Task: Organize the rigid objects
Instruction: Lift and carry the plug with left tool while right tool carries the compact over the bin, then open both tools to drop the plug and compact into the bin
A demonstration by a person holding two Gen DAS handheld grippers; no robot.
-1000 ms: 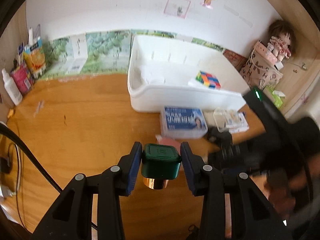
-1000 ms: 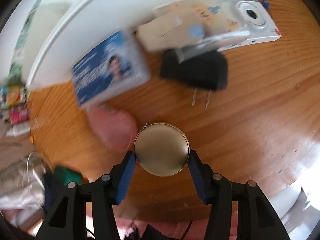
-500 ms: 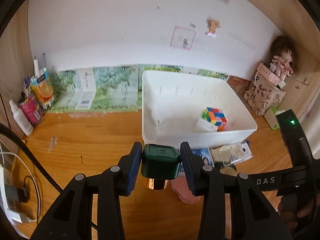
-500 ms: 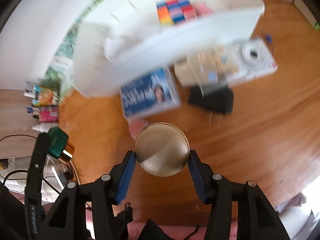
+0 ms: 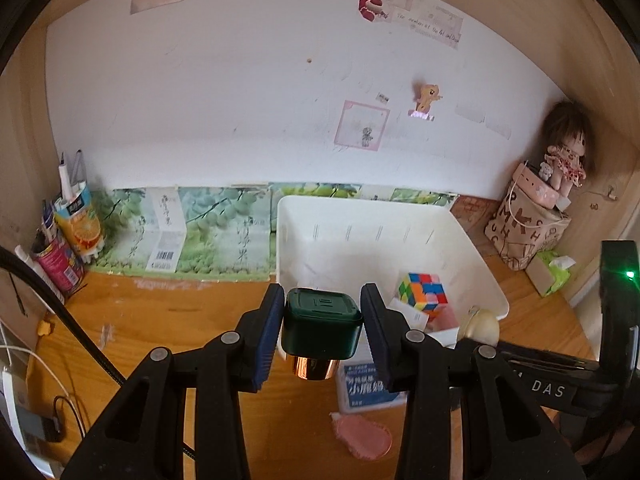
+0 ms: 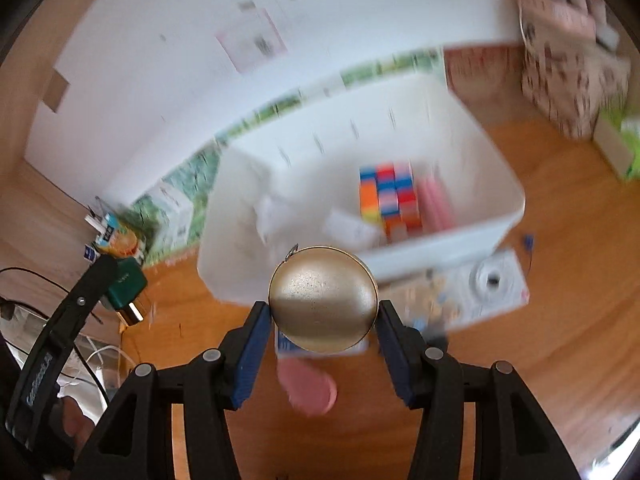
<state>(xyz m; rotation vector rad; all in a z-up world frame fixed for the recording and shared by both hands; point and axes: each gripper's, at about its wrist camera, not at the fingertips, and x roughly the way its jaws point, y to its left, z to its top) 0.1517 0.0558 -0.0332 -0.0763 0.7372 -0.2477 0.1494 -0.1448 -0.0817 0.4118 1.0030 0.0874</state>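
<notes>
My left gripper (image 5: pixel 322 330) is shut on a dark green square-capped bottle (image 5: pixel 320 326) with a copper neck, held above the wooden desk just in front of the white bin (image 5: pixel 486 276). My right gripper (image 6: pixel 322 316) is shut on a round gold case (image 6: pixel 323 299), held near the bin's front wall (image 6: pixel 452 236); the case also shows in the left wrist view (image 5: pixel 482 322). A colourful puzzle cube (image 5: pixel 423 291) and a pink item lie inside the bin; the cube also shows in the right wrist view (image 6: pixel 386 196).
On the desk before the bin lie a blue-labelled packet (image 5: pixel 366 390), a pink oval pouch (image 5: pixel 364 438) and a white camera box (image 6: pixel 490 286). Cartons and tubes (image 5: pixel 66 240) stand at the left wall. A doll on patterned bags (image 5: pixel 532 224) fills the right corner.
Both grippers have risen and tilted up toward the bin, each keeping hold of its object. The right view swung from looking down at the desk to looking into the bin.
</notes>
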